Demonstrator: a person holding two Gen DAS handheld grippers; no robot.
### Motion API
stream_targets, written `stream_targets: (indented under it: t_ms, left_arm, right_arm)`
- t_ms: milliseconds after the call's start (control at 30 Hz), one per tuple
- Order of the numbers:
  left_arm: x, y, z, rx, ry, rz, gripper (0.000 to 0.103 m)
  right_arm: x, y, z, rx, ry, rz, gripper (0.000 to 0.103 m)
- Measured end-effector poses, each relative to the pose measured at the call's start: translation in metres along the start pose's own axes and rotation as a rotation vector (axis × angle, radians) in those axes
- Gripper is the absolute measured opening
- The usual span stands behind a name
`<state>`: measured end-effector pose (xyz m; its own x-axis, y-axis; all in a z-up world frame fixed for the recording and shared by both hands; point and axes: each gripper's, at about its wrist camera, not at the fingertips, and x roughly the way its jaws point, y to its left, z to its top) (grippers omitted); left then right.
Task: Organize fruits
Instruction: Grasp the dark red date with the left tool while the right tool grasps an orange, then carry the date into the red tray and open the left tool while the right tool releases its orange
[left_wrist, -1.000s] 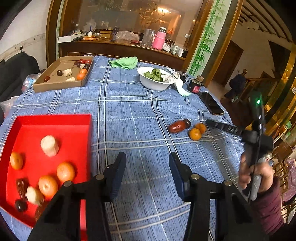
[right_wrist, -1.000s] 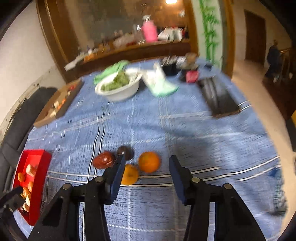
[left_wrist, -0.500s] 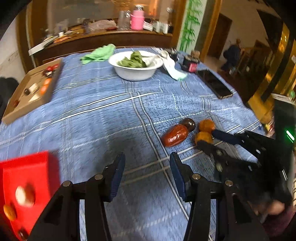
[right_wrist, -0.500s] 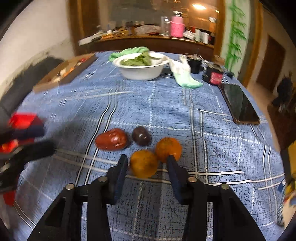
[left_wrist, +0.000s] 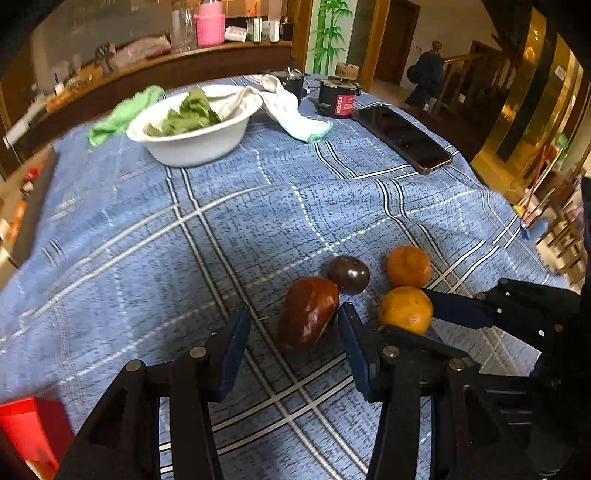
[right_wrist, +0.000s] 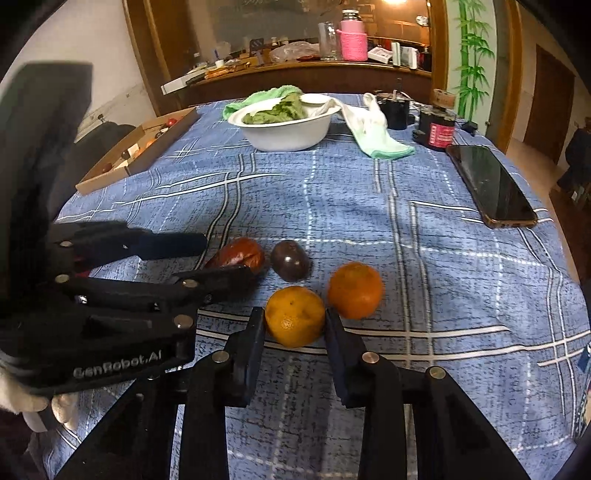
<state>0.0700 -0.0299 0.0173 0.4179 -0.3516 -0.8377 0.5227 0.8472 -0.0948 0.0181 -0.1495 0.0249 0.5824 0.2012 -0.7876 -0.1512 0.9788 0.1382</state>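
Left wrist view: the left gripper (left_wrist: 293, 339) stands wide, its fingers either side of the red-brown date (left_wrist: 309, 311) without touching it. The date lies at the centre of the blue checked tablecloth (left_wrist: 147, 240), with a dark round fruit (left_wrist: 348, 274) touching it at 1 o'clock. Its skin looks glossy and wrinkled — probably light, slightly soft and slippery, so a gentle squeeze across the short middle seems best. At 3 o'clock the right gripper's fingers flank the near mandarin (left_wrist: 406, 309); a second mandarin (left_wrist: 408, 266) sits just beyond. A corner of the red tray (left_wrist: 33, 430) shows at 8 o'clock — only this view has it.

Right wrist view: the right gripper (right_wrist: 294, 325) is narrowed around the near mandarin (right_wrist: 294, 315), pads at or just off the peel; I cannot tell whether they are gripping yet. The fruit looks light, with yielding peel, and is best taken at its widest girth. This view alone shows the cardboard box (right_wrist: 147, 155) of fruit at 10 o'clock, and the left gripper side-on, astride the date.
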Motion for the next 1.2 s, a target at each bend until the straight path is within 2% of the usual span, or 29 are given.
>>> stream_targets:
  t_ms: [100,267,333,367,533,600,733,800,900,967,1033,1133,1200]
  left_arm:
    - [0.01,-0.001,0.001,0.002,0.02,-0.001,0.047]
    - [0.016,-0.01,0.006,0.02,0.011,0.051,0.047]
    - [0.016,-0.011,0.007,0.011,-0.005,0.05,0.03]
    - [0.015,-0.011,0.006,-0.005,-0.007,0.047,0.029]
    - [-0.012,-0.005,-0.005,-0.065,-0.058,0.044,0.029]
    - [-0.032,-0.001,-0.013,-0.09,-0.088,0.048,0.029]
    - [-0.082,0.018,-0.038,-0.173,-0.168,0.055,0.03]
    - [-0.111,0.036,-0.06,-0.247,-0.216,0.057,0.03]
    - [-0.146,0.071,-0.102,-0.376,-0.27,0.065,0.03]
    - [-0.17,0.099,-0.135,-0.463,-0.302,0.103,0.03]
    - [-0.186,0.122,-0.162,-0.53,-0.317,0.162,0.03]
    - [-0.199,0.153,-0.194,-0.621,-0.316,0.255,0.03]
    - [-0.203,0.17,-0.209,-0.679,-0.319,0.263,0.03]
  right_arm:
    - [-0.009,-0.004,0.001,0.0,-0.011,-0.008,0.034]
    - [-0.016,-0.016,0.004,0.038,-0.02,-0.018,0.034]
    - [-0.017,-0.018,0.004,0.054,-0.026,-0.009,0.034]
    - [-0.017,-0.019,0.004,0.058,-0.028,-0.007,0.034]
    - [-0.018,-0.02,0.005,0.073,-0.035,0.015,0.034]
    - [-0.018,-0.022,0.005,0.089,-0.034,0.052,0.034]
    - [-0.017,-0.024,0.004,0.126,-0.037,0.143,0.034]
    - [-0.014,-0.023,0.003,0.137,-0.03,0.179,0.034]
    - [-0.011,-0.017,0.0,0.14,-0.016,0.21,0.034]
    - [-0.013,-0.008,-0.003,0.16,0.0,0.239,0.034]
    - [-0.016,0.005,-0.005,0.166,0.008,0.276,0.034]
    - [-0.023,0.049,-0.008,0.123,0.025,0.328,0.034]
    - [-0.025,0.082,-0.007,0.066,0.038,0.335,0.034]
